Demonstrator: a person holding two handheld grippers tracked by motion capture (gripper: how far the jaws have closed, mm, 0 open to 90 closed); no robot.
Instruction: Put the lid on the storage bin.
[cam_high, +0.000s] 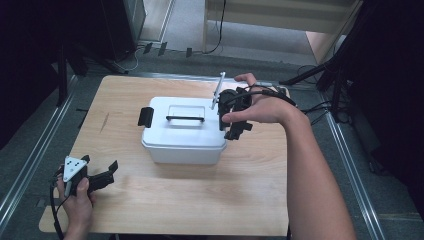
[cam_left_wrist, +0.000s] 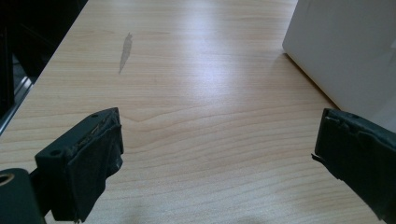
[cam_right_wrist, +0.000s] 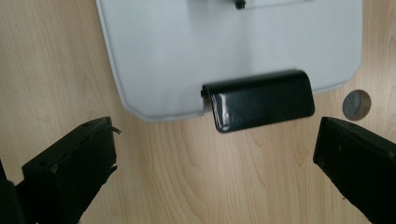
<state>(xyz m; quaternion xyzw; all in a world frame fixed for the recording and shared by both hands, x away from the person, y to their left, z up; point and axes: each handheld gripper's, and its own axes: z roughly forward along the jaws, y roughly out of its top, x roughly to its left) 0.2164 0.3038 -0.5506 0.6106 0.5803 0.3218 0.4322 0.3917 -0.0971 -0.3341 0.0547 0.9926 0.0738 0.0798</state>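
High view: we see the white lidded box (cam_high: 183, 131) at frame centre on the table (cam_high: 165, 200); right gripper (cam_high: 235, 120) over its right-hand black latch (cam_right_wrist: 259, 100), fingers spread. Left gripper (cam_high: 102, 172) lower left, fingers spread.

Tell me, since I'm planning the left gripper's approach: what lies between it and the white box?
Nothing: in the left gripper view, bare wooden table runs from the open left gripper to the white box.
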